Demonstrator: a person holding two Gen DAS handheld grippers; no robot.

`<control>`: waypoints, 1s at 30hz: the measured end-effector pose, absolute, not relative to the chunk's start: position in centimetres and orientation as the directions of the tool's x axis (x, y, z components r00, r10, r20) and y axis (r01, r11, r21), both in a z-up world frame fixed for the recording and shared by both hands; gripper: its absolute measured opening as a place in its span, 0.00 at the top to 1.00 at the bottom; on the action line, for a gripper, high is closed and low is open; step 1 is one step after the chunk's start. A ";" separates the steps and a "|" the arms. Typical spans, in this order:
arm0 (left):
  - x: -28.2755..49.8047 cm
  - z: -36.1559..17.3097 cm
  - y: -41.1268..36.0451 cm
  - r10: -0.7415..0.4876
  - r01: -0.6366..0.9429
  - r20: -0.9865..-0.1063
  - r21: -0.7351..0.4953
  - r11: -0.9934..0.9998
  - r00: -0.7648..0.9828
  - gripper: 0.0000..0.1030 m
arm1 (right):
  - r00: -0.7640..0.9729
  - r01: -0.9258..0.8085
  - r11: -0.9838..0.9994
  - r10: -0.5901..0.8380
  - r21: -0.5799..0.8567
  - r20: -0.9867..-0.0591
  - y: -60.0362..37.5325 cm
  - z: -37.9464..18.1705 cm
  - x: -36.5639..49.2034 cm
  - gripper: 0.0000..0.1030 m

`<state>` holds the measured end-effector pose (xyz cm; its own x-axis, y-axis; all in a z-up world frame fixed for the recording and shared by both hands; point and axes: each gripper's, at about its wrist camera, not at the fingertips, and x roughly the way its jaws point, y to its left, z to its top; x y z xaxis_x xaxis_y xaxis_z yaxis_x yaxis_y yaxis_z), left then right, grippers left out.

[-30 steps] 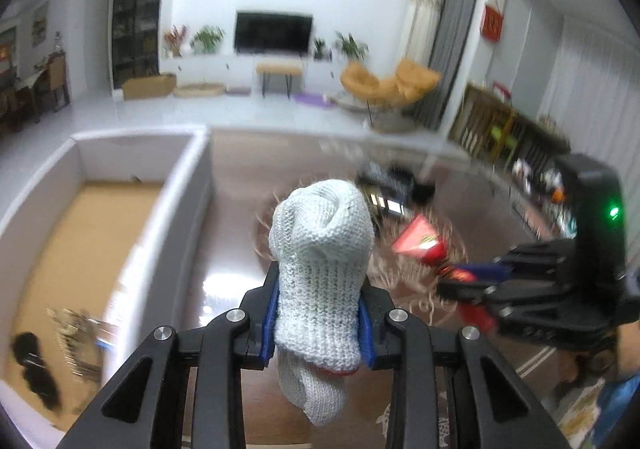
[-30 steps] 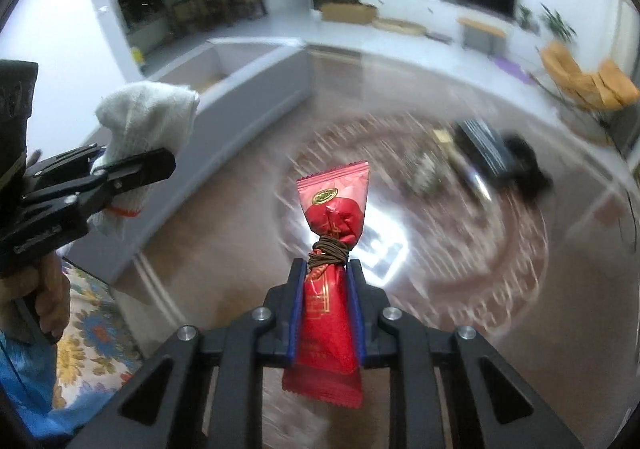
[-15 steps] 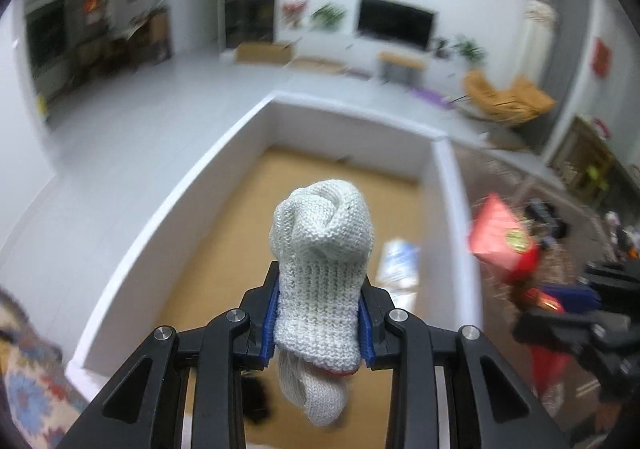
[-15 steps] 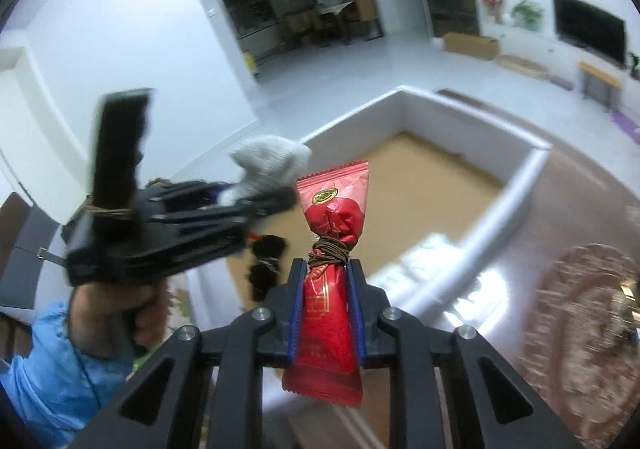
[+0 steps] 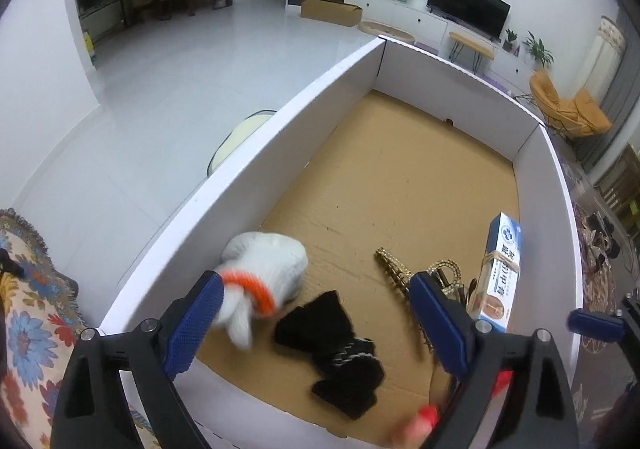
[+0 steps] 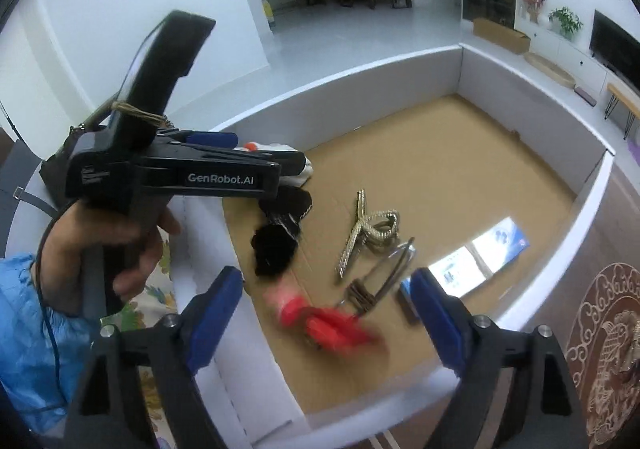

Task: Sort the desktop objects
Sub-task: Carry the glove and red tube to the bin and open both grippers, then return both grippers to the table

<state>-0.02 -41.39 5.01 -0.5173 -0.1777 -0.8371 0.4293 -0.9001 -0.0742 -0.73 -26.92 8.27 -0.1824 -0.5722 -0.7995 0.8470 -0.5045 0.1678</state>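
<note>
Cardboard-floored white box (image 5: 256, 153) is being loaded: left gripper (image 5: 316, 323) and right gripper (image 6: 326, 319) are being held spread, empty. White glove (image 5: 266, 269) and red candy (image 6: 324, 323) are blurred inside; either could be snagged on withdrawal.

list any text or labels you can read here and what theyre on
"GenRobot.AI": white print on the side of the left gripper, seen from the right wrist.
Blue and white box in the cardboard box: Chinese print and a round logo, too blurred to read.
Nothing else legible.
</note>
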 end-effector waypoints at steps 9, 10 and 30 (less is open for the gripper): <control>0.7 9.0 -36.2 -0.246 0.382 -0.775 0.006 -0.924 -0.582 0.08 | -0.424 0.782 -0.615 -0.647 0.104 -0.634 -16.0 13.1 -0.1 0.08; 1.0 10.0 -34.8 -0.237 0.359 -0.760 0.006 -0.933 -0.605 0.08 | -0.457 0.762 -0.640 -0.638 0.097 -0.620 -14.3 13.1 -0.3 0.06; -1.3 8.7 -0.4 0.218 -0.241 -0.782 -0.089 -0.966 -0.583 0.00 | -0.608 0.178 -0.984 -0.085 -0.031 -0.789 20.0 -0.9 -5.0 0.03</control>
